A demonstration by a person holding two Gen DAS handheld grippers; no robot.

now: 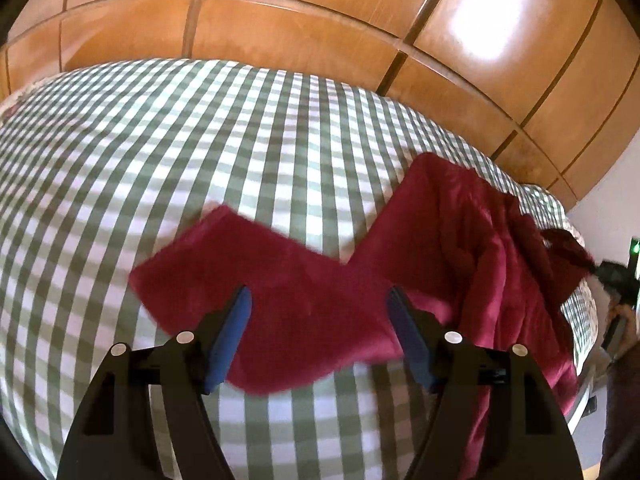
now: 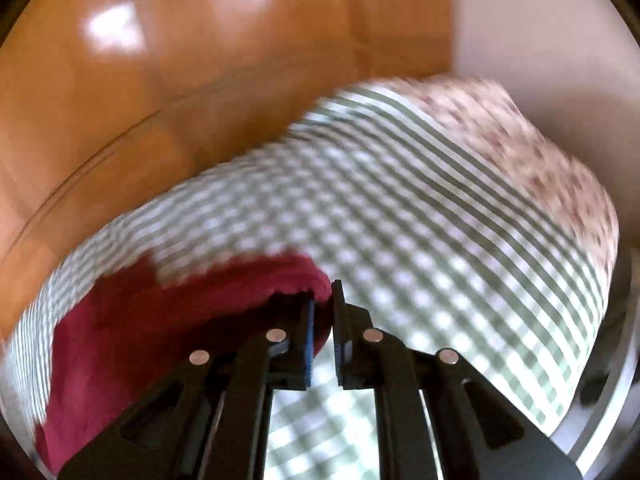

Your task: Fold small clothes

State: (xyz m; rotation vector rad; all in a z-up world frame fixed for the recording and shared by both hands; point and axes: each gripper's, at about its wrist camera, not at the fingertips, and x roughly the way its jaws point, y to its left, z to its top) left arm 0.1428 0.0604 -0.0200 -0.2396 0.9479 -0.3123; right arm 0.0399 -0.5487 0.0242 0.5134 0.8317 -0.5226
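A dark red fleece garment (image 1: 320, 304) lies spread on a green-and-white checked bed cover (image 1: 180, 152). Two leg-like parts point away from me, and the right part is bunched. My left gripper (image 1: 320, 300) is open, its blue-padded fingers (image 1: 236, 320) hovering above the middle of the garment without touching it. In the right wrist view, my right gripper (image 2: 322, 300) is shut on a corner of the red garment (image 2: 160, 320) and lifts it above the checked cover (image 2: 400, 240). The right gripper (image 1: 616, 276) also shows at the far right of the left wrist view.
A glossy wooden wardrobe (image 1: 320, 20) stands behind the bed. A floral sheet (image 2: 540, 152) shows at the bed's far right end, next to a pale wall (image 2: 540, 32). The bed edge drops off at the right (image 1: 580, 320).
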